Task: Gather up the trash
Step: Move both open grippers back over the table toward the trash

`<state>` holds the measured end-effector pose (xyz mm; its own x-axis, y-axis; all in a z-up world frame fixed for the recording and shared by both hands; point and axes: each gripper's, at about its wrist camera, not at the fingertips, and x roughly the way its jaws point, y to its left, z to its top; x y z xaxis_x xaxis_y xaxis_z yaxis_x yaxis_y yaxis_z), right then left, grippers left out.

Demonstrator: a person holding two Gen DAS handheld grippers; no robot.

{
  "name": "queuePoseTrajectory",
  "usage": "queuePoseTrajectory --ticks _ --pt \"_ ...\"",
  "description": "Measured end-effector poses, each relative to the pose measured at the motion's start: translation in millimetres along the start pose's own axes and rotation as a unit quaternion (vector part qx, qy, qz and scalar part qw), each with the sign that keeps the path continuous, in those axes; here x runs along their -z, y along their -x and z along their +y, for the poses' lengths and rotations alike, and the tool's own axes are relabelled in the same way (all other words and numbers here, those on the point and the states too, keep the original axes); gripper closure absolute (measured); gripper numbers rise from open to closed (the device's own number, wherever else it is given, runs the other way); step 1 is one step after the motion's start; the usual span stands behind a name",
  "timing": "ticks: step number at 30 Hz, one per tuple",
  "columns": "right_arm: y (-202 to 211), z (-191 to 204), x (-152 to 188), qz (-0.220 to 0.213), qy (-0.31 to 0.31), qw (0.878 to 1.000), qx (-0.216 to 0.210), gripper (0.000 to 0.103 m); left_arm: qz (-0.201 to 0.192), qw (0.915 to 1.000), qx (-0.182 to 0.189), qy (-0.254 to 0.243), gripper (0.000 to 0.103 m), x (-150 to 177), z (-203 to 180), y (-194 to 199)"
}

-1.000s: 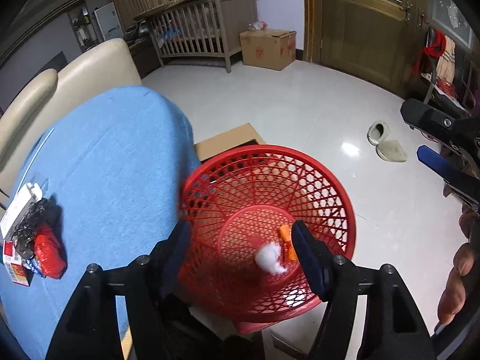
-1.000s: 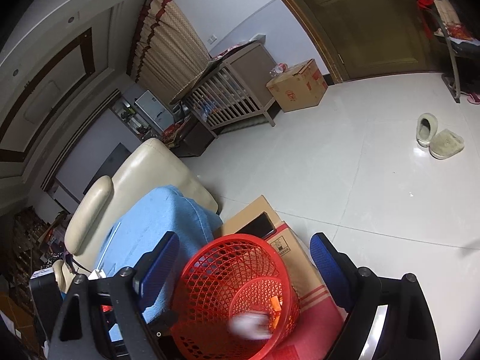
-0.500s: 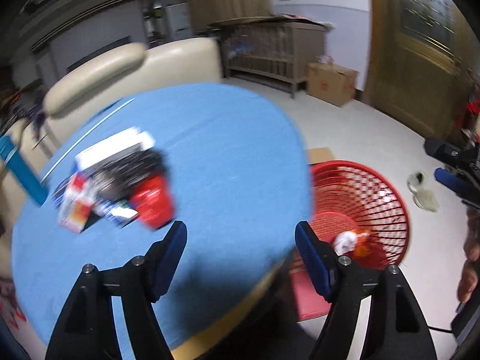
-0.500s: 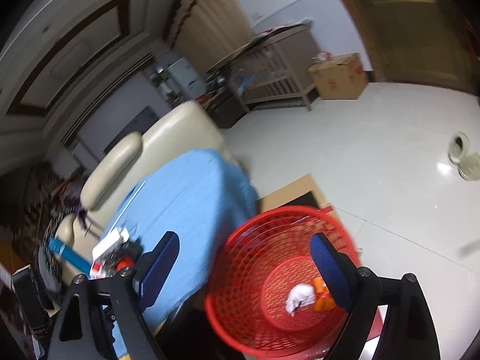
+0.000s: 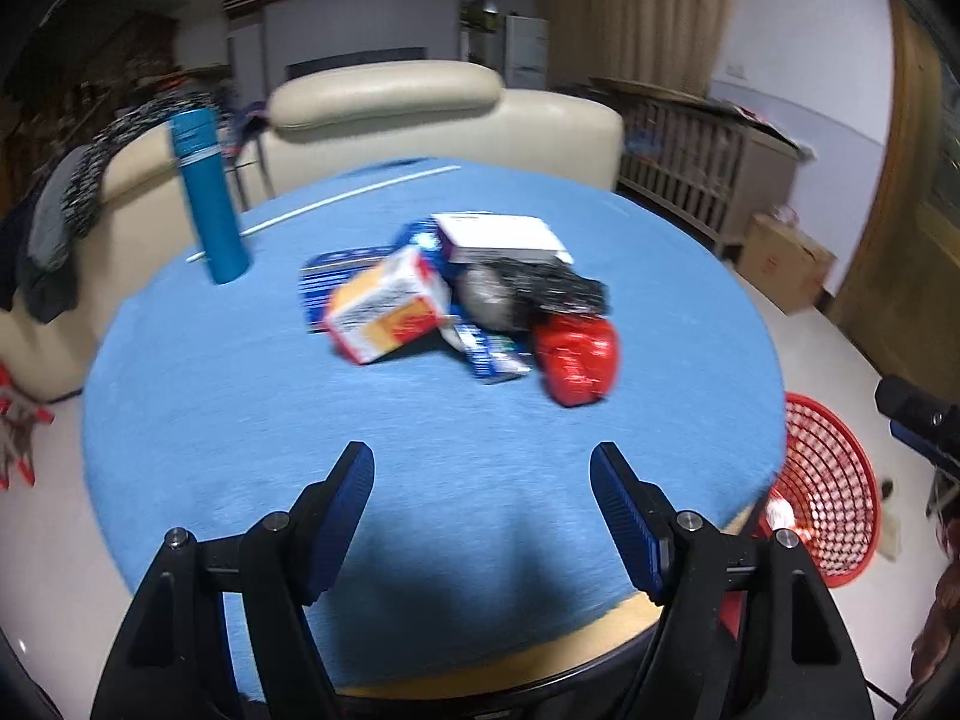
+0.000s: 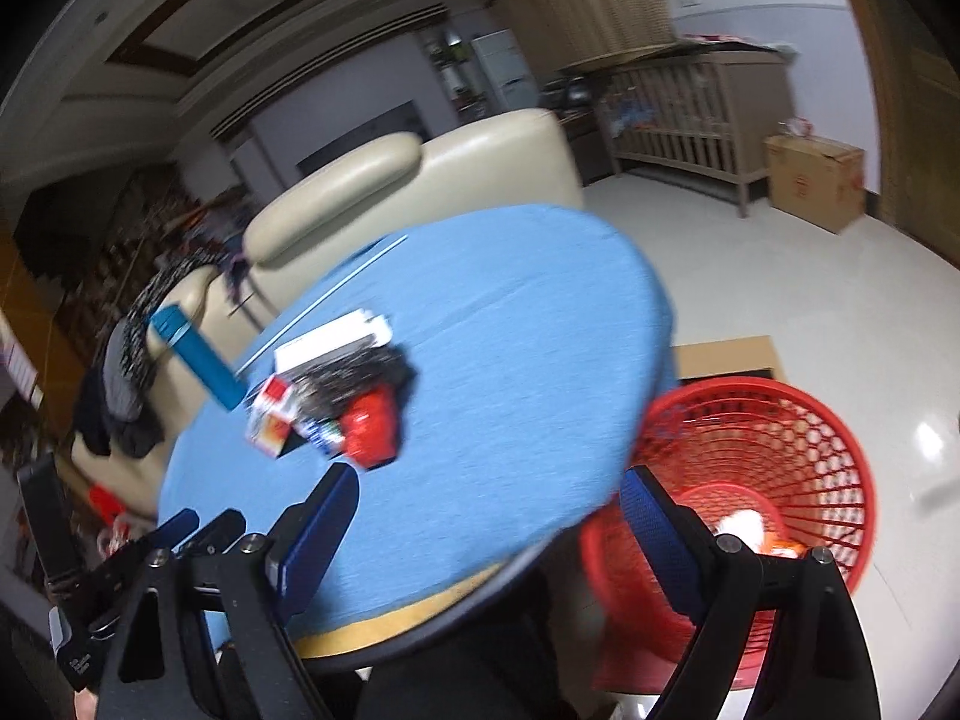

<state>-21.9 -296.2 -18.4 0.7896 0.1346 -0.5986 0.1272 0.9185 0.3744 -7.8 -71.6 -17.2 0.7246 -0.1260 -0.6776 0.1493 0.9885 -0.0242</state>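
**Trash pile on the blue table, both grippers empty**

Over the round blue-covered table (image 5: 252, 396), the left wrist view shows the left gripper (image 5: 482, 471) with its blue-padded jaws standing apart and nothing between them, only bare cloth. Near the middle of the table lies the pile of trash. An orange-and-white cardboard carton (image 5: 387, 306) lies tilted on its side, its long axis running from lower left to upper right. Beside it on the right sits a crumpled red plastic wrapper (image 5: 577, 355), and behind that a crumpled black-and-silver foil bag (image 5: 528, 291). A flat white box (image 5: 501, 238) lies at the back of the pile, its long side across the view. A blue-and-white printed packet (image 5: 495, 354) pokes out between carton and wrapper. A tall blue cylindrical bottle (image 5: 210, 192) stands upright at the far left of the table, apart from the pile. Off the right edge of the table, on the floor, is a red plastic mesh basket (image 5: 834, 480); something pale lies in it, too blurred to name. The right gripper (image 5: 918, 420) shows at the far right edge.

From the right wrist view, the right gripper (image 6: 489, 495) also has its jaws wide apart and empty. The pile, with the wrapper (image 6: 369, 429) nearest, lies just beyond its left finger. The basket (image 6: 840, 450) stands on the floor just beside the table and holds a white crumpled wad (image 6: 741, 522) and an orange scrap (image 6: 786, 549) at its bottom.
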Motion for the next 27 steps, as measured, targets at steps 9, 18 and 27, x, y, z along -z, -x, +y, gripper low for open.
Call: queuePoseTrajectory --ticks 9,18,27 --pt "-20.2 56.6 11.3 0.036 0.027 0.998 -0.043 0.012 -0.015 0.9984 -0.035 0.042 0.028 12.9 41.8 18.9" --pt "-14.8 73.4 14.6 0.028 0.062 0.997 -0.044 0.012 -0.025 0.9965 -0.05 0.062 0.028 11.1 50.1 20.4" --pt "-18.1 65.1 14.3 0.031 0.053 0.997 -0.039 0.012 -0.038 0.9937 -0.069 0.08 0.028 9.5 58.1 24.6"
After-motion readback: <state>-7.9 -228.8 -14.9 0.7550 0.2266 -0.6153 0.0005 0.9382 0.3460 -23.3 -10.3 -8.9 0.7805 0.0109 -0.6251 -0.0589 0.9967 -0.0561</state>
